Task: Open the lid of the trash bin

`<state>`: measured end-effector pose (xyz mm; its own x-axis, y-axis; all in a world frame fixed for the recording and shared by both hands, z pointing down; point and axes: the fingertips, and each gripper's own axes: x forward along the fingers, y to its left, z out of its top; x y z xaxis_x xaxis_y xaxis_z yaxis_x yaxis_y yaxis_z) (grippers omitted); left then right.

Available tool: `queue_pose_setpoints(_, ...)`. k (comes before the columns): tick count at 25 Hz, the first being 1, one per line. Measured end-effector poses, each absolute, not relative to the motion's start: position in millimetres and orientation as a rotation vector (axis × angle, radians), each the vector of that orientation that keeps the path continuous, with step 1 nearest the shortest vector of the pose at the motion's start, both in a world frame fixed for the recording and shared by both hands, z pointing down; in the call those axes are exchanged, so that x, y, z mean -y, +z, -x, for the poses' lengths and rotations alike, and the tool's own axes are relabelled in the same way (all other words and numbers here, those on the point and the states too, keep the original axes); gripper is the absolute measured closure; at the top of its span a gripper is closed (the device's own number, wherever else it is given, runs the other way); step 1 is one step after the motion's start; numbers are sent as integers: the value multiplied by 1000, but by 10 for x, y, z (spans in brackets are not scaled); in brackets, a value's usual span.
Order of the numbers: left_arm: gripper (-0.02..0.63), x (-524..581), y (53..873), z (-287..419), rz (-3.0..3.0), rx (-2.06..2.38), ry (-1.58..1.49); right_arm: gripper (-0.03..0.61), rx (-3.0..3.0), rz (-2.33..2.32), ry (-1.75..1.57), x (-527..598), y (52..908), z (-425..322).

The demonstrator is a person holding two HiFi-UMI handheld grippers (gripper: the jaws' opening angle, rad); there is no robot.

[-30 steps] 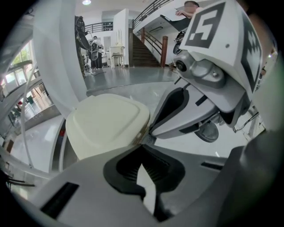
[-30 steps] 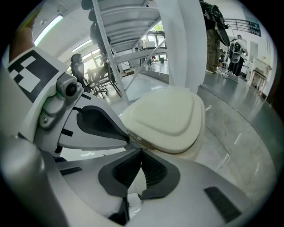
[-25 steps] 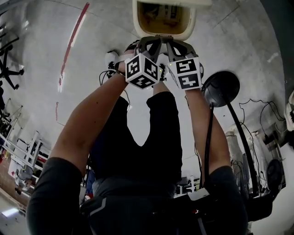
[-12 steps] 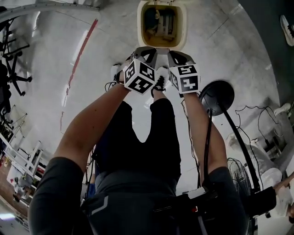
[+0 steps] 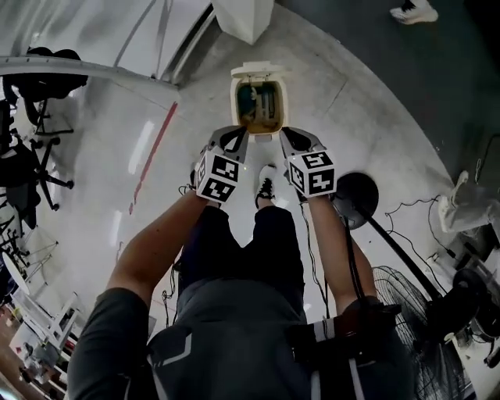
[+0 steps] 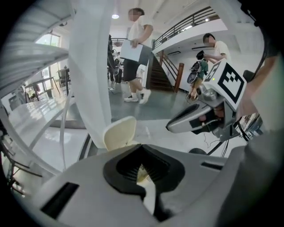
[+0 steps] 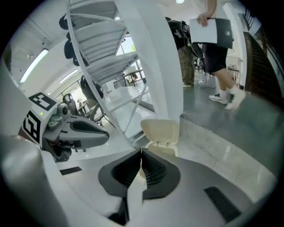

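The cream trash bin [image 5: 235,100] stands on the floor ahead of the person's feet. Its lid [image 5: 255,69] is tipped up at the far side and the inside shows. The lid also appears upright in the left gripper view [image 6: 120,132] and the right gripper view [image 7: 160,131]. My left gripper [image 5: 237,134] and right gripper [image 5: 287,134] hover side by side above the bin's near edge, apart from it. Both are shut with nothing between the jaws [image 6: 142,147] [image 7: 142,153].
A black round stand base [image 5: 355,192] and a floor fan [image 5: 400,291] lie to the right, with cables. A white pillar [image 5: 244,16] and stairs rise behind the bin. Office chairs [image 5: 31,160] stand at the left. People walk in the background [image 6: 133,48].
The head view has risen and pulled back, so the bin looks smaller and farther. Both grippers have lifted away from the bin's rim and stand slightly farther apart.
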<state>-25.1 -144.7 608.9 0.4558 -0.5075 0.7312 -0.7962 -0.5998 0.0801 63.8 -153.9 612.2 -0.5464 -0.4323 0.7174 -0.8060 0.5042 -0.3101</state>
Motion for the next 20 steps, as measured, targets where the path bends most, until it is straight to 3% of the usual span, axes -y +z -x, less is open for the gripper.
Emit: queue_pose_setpoints(20, 606, 1390, 3019, 483, -2525, 1108, 461, 551, 2485, -1293, 567, 1517, 2986, -746)
